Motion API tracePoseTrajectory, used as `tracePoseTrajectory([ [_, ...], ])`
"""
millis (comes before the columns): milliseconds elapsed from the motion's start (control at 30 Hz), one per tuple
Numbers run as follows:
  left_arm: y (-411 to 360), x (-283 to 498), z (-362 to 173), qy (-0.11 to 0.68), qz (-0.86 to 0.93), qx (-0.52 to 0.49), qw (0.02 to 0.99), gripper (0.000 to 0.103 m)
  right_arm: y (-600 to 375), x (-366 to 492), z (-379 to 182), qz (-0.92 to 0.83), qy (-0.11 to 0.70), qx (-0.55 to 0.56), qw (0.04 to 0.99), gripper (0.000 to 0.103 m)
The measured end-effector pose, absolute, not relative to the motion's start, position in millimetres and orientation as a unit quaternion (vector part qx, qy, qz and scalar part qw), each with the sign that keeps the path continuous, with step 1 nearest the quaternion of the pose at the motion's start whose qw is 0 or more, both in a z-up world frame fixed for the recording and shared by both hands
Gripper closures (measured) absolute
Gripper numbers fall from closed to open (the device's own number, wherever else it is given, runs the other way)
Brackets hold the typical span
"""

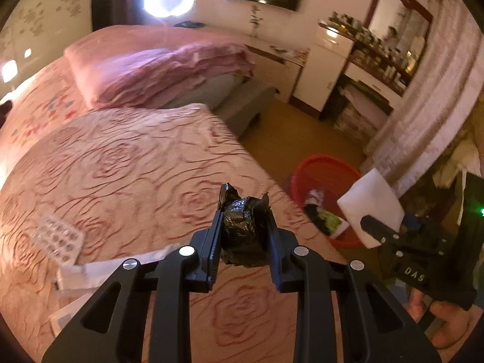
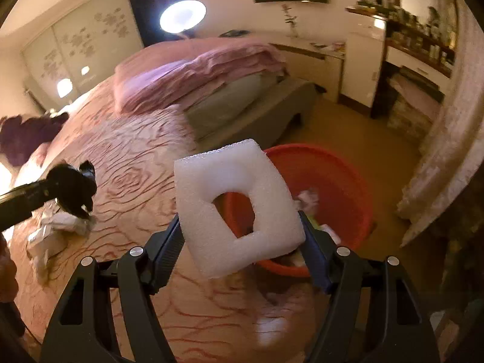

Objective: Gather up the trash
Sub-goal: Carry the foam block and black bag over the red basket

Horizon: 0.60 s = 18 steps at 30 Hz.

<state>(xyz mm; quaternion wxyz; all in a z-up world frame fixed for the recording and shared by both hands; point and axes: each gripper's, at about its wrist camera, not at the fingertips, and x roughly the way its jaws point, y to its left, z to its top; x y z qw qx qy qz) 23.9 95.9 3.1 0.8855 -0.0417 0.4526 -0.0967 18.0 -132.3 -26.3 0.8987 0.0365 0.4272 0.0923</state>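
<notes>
Black bag (image 1: 243, 230), crumpled, is pinched between the fingers of the left gripper (image 1: 243, 227), held above the bed (image 1: 136, 166) near its right edge. Foam (image 2: 236, 205), a white square w/ a hole cut thru the middle, is clamped by its two side edges in the right gripper (image 2: 242, 230) and is held tilted over the bed's edge, in front of the red basin (image 2: 338, 175). Basin is set on the floor (image 1: 302, 133) just beside the bed, w/ scraps already seen inside. Blister pack (image 1: 59, 239) and white wrapper (image 1: 90, 272) are left on the cover, well apart from the edge. Open floor is seen beyond the basin, bounded by curtain (image 1: 429, 96) and cabinet (image 1: 326, 66)
</notes>
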Motion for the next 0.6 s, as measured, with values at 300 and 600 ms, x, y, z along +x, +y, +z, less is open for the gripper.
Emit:
tracePoseTrajectory([
  [300, 28, 51, -4, 0.456, -0.153, 0.000, 0.877, 0.078, -179, 30, -32, 0.023, 0.430, 0.054, 0.901, 0.034],
  [600, -26, 81, -33, 0.481, -0.198, 0.029, 0.853, 0.078, -205, 51, -58, 0.010, 0.462, 0.063, 0.884, 0.034],
])
